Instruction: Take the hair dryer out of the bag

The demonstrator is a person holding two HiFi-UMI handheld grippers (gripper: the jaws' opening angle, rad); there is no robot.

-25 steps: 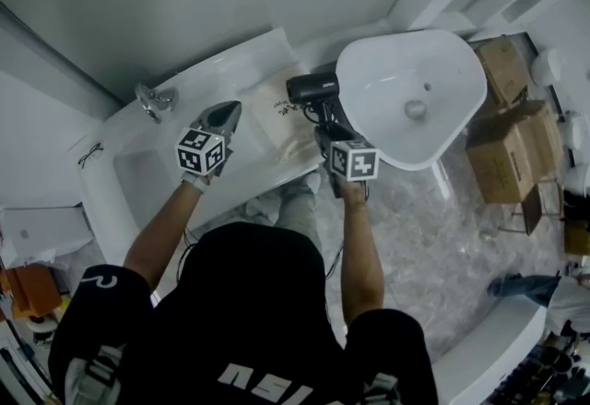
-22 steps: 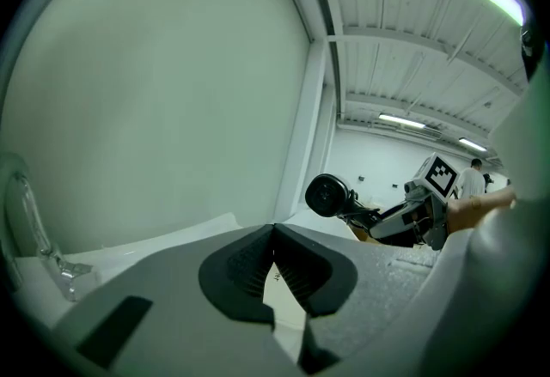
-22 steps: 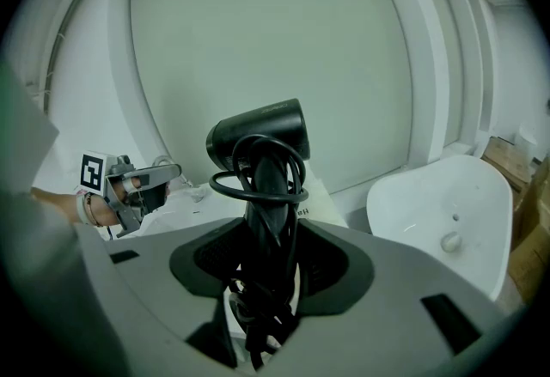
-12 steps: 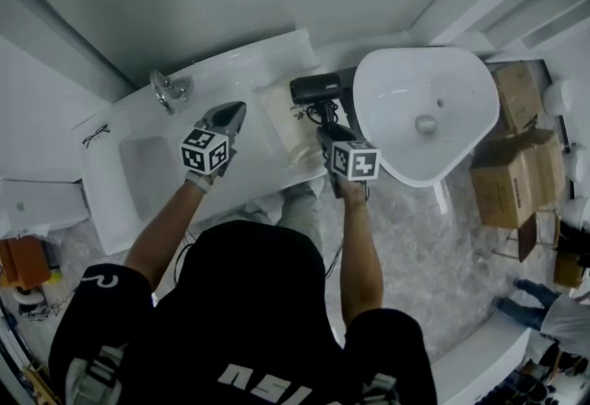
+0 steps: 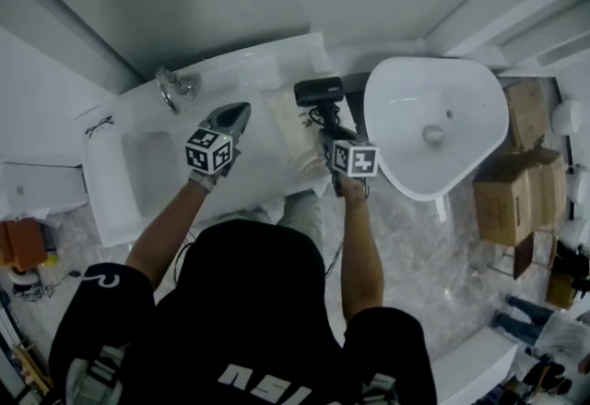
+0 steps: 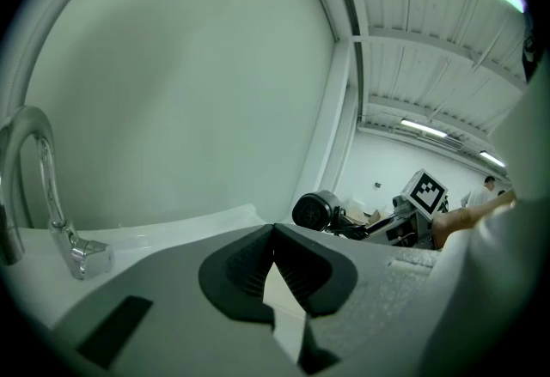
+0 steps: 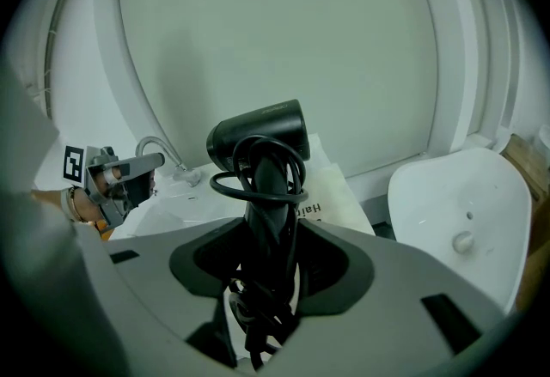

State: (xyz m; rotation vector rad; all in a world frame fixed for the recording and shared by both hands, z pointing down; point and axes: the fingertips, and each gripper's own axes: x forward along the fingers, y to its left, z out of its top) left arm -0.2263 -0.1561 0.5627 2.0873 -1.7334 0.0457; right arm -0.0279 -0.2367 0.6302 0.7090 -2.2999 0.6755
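My right gripper (image 5: 324, 124) is shut on the handle of the black hair dryer (image 5: 318, 91), which has its cord looped round the handle. The dryer (image 7: 258, 139) stands upright between the jaws, its head above the pale cloth bag (image 7: 331, 195). The bag (image 5: 293, 128) lies flat on the white counter (image 5: 249, 71), just left of the dryer. My left gripper (image 5: 235, 112) hangs over the counter to the left of the bag, jaws shut with nothing held. In the left gripper view the dryer (image 6: 316, 210) shows beyond my shut left gripper (image 6: 277, 257).
A chrome faucet (image 5: 175, 88) stands at the back of the counter by a sunken basin (image 5: 152, 174). A white freestanding washbasin (image 5: 433, 126) sits close on the right. Cardboard boxes (image 5: 516, 182) lie on the floor beyond it. Spectacles (image 5: 97, 125) rest at the counter's left end.
Both grippers have sunk a little toward the counter, the right one carrying the dryer with it. The grips are unchanged.
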